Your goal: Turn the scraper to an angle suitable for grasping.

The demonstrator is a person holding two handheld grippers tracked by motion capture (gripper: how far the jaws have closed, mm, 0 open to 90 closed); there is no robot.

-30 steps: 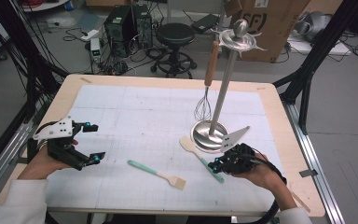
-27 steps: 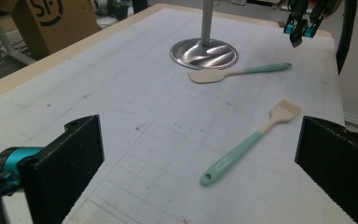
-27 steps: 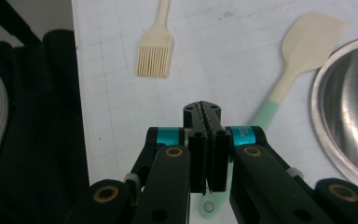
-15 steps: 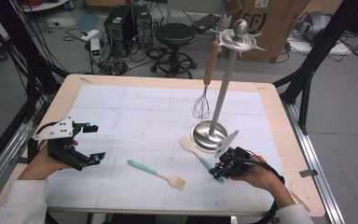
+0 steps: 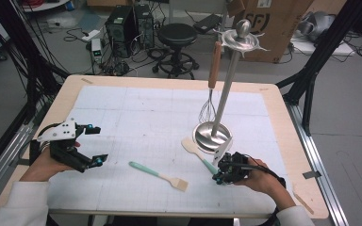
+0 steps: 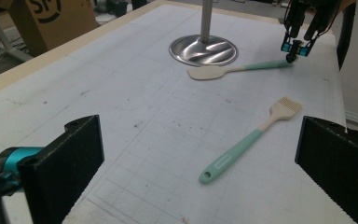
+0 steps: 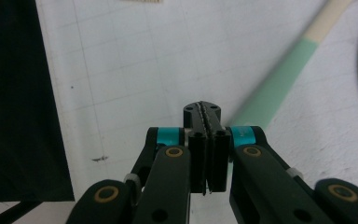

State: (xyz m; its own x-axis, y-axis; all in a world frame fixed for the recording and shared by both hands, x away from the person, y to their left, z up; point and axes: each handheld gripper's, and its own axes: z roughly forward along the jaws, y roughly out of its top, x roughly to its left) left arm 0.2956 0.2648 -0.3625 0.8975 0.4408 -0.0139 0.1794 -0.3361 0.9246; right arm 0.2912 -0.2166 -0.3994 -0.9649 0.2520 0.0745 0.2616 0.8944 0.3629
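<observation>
A spatula (image 5: pixel 194 149) with a cream blade and mint handle lies in front of the steel utensil stand (image 5: pixel 211 136). My right gripper (image 5: pixel 218 178) is shut, its tips down at the near end of the spatula handle (image 7: pixel 279 79); the jaws meet with nothing seen between them (image 7: pixel 203 109). A mint-handled pastry brush (image 5: pixel 158 175) lies at the table's middle front. My left gripper (image 5: pixel 98 144) is held wide open at the left, aimed across the table at the brush (image 6: pixel 249 142). A whisk (image 5: pixel 208 110) with a wooden handle hangs from the stand.
The white gridded mat (image 5: pixel 141 117) covers most of the wooden table (image 5: pixel 283 122). The stand's tall pole and hooked top (image 5: pixel 240 40) rise at the right centre. A stool, computers and cables sit on the floor beyond the far edge.
My right gripper has slid a little left and toward the person, down to the end of the spatula handle. The left gripper, brush and spatula have stayed put.
</observation>
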